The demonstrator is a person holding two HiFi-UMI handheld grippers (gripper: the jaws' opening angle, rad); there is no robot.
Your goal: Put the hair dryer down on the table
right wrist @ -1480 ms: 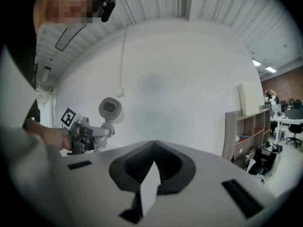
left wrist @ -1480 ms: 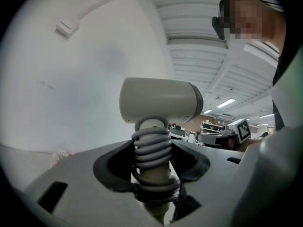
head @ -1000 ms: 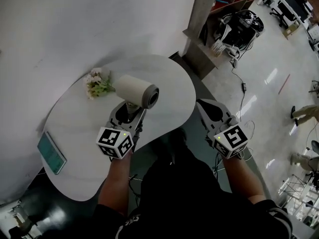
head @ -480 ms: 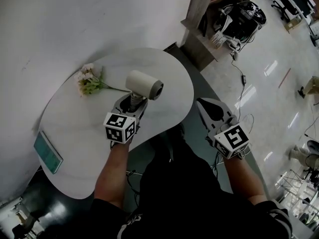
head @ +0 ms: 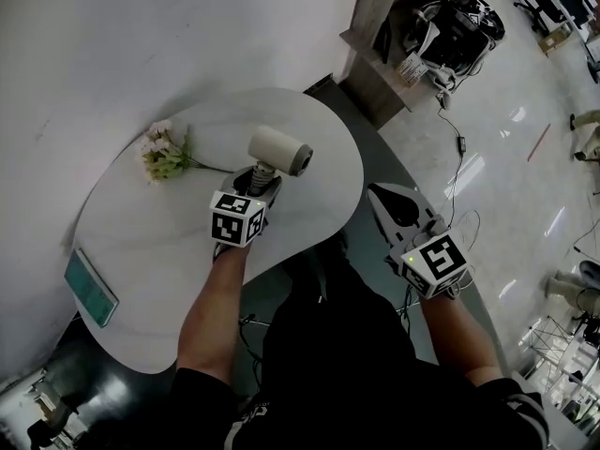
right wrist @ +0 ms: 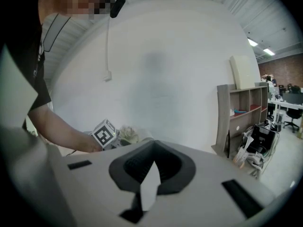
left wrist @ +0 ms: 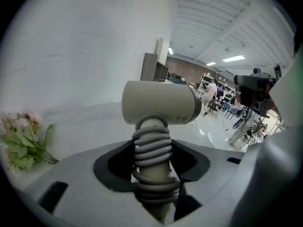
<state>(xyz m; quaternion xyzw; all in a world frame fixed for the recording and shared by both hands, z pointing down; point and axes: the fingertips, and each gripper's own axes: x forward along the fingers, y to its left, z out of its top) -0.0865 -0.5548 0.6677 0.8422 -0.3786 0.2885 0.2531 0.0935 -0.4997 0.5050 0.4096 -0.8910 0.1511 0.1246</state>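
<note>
My left tongs [left wrist: 151, 171] are clamped on the handle of the dryer [left wrist: 158, 103], both jaws pressing the cord coiled round it. The barrel stands upright just past the tips, nozzle to my right. My right tongs [right wrist: 146, 186] are closed with nothing between them, and in the head view they hang off the table's edge, well to the right of the left tongs [head: 258, 178].

In the head view the dryer [head: 278, 150] is over the table [head: 159, 242], towards its far side. I can't tell whether the handle's foot touches the top. I judge the step to be the set-down itself, with the release not yet made. The next move, I think, is to lower and tip the dryer until barrel and handle both rest on the top, then part the jaws and draw straight back so the cord doesn't snag.

Beyond and left of the left tongs lie flowers [head: 164, 155], clear of the landing spot. No container is on the table. Far off to the right, a shelf [head: 394, 26] holds things too small to name.
</note>
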